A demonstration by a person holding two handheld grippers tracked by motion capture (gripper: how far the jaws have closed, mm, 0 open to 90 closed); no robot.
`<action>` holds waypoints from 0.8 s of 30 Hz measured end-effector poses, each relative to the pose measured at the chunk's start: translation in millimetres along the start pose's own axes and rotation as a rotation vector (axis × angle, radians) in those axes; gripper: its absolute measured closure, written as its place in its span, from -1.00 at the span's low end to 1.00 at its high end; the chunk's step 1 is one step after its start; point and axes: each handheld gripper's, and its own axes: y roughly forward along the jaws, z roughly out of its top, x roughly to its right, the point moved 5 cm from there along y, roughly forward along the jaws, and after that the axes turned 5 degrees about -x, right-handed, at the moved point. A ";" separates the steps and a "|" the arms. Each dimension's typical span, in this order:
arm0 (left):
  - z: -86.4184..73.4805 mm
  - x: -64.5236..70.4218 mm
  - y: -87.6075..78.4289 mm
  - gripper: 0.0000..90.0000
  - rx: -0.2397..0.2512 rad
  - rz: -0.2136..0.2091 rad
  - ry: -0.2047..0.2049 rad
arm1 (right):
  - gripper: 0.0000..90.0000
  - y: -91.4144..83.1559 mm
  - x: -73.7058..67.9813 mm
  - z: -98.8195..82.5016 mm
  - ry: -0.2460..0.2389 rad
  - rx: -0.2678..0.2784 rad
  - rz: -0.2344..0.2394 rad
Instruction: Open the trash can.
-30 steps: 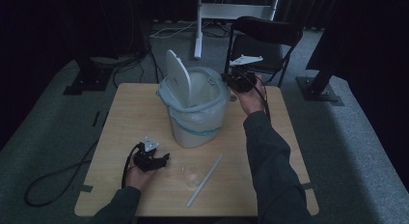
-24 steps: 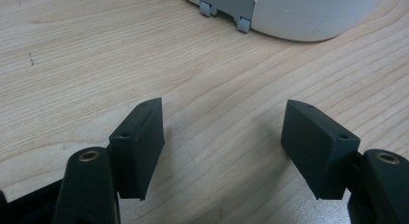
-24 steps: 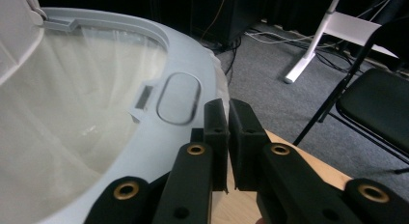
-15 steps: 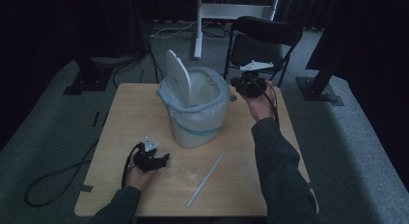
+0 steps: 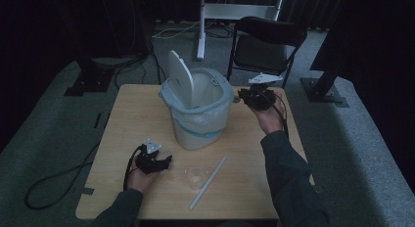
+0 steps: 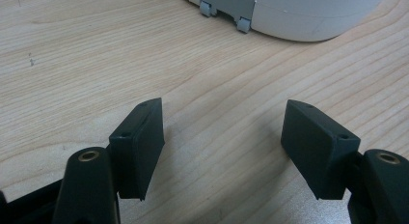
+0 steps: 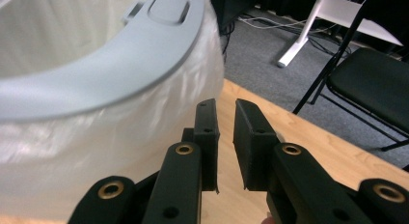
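right gripper (image 5: 243, 96), black and held in the person's right hand, hangs just beside the rim of the pale grey plastic waste bin (image 5: 198, 117), on the bin's side toward the black folding chair (image 5: 266, 43). its jaws have just been opening and now stand a narrow gap apart, with nothing between them; the right gripper view (image 7: 224, 137) shows the bin's grey rim ring and its clear liner bag close by. the bin stands on the light wooden table (image 5: 132, 107), its white lid (image 5: 180, 80) tipped upright. left gripper (image 5: 165, 161) rests on the table in front of the bin, jaws wide apart and empty over bare wood (image 6: 222, 137). a white stick (image 5: 209, 182) and a small clear cup (image 5: 195, 176) also lie in front of the bin.
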 end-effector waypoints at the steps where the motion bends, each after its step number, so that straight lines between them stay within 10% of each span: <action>1: 0.0 0.0 0.0 -0.28 0.000 0.000 0.000 | 0.75 -0.7 -1.4 -2.6 -0.001 0.001 0.005; 24: 0.3 -0.2 0.3 -0.29 -0.001 0.000 0.003 | 0.54 7.2 -37.4 -44.8 -0.061 -0.054 0.080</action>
